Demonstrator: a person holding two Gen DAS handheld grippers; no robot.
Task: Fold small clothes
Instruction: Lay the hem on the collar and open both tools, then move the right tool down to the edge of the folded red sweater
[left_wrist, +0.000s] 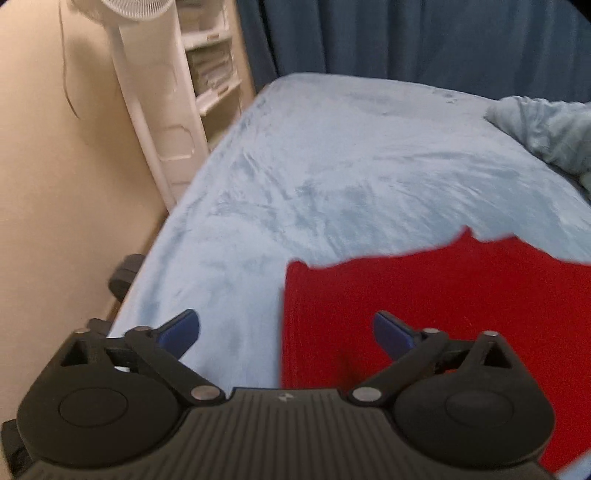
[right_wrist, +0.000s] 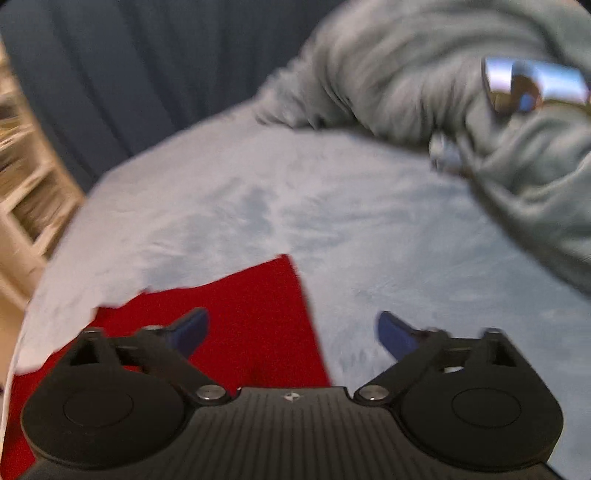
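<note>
Both pairs of fingers we hold spread wide and empty: our left gripper (left_wrist: 286, 332) and right gripper (right_wrist: 293, 332) straddle opposite side edges of the red garment (left_wrist: 424, 302), lying flat on the blue bedspread (left_wrist: 314, 166) (likely so each can pinch a side).

I am looking down at a bed (left_wrist: 332, 155) that is wearing a pale blue fleecy cover. A red garment (left_wrist: 424, 302) is lying flat at its near edge, and a crumpled grey-blue blanket (right_wrist: 443, 74) is sitting heaped on its far right side.
</note>
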